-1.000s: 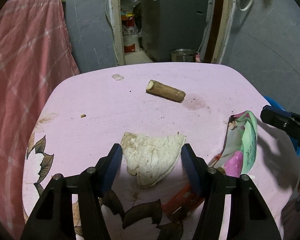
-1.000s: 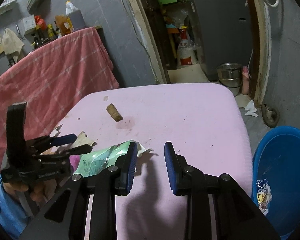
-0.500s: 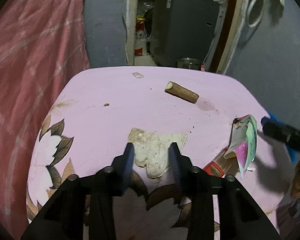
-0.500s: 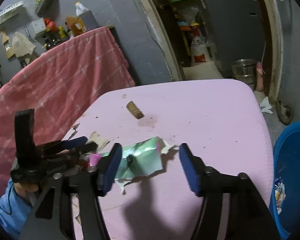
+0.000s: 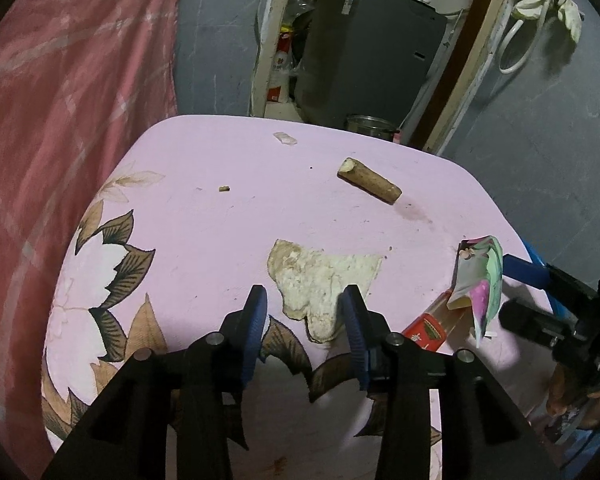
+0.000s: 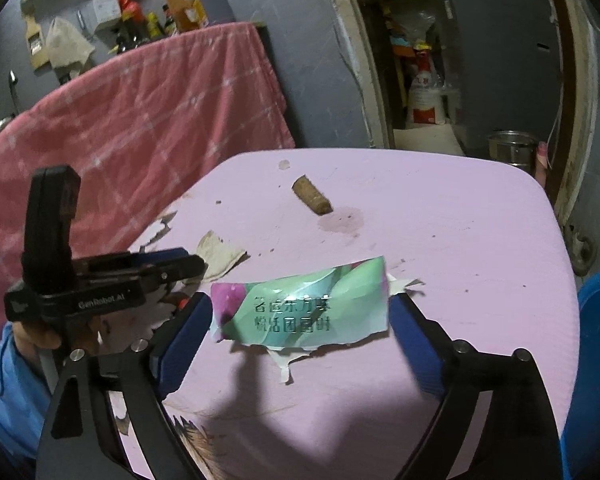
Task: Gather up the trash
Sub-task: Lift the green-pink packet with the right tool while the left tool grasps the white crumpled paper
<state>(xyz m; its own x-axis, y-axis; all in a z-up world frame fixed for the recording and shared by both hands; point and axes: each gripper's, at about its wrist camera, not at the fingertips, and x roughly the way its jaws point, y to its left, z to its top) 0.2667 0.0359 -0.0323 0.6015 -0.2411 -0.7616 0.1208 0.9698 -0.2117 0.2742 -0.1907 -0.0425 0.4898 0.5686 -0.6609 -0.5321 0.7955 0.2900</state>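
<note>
Green-pink foil wrapper [image 6: 304,308] flat on pink tablecloth [image 6: 460,232], spanning the gap between right gripper [image 6: 300,320] pads, jaws wide, contact not confirmed. Printed Chinese characters on wrapper, too blurred to read. "GenRobot.AI" legible on left gripper [image 6: 188,266] body at 9 o'clock in right wrist view. Left gripper [image 5: 304,312] jaws moderately apart, straddling near tip of white flatbread scrap [image 5: 320,280]; grip unclear. Brown stub [image 5: 370,180] at 12 o'clock of scrap, red packet [image 5: 426,328] at 3 o'clock. Blue bin [image 6: 596,360] off right table edge.
</note>
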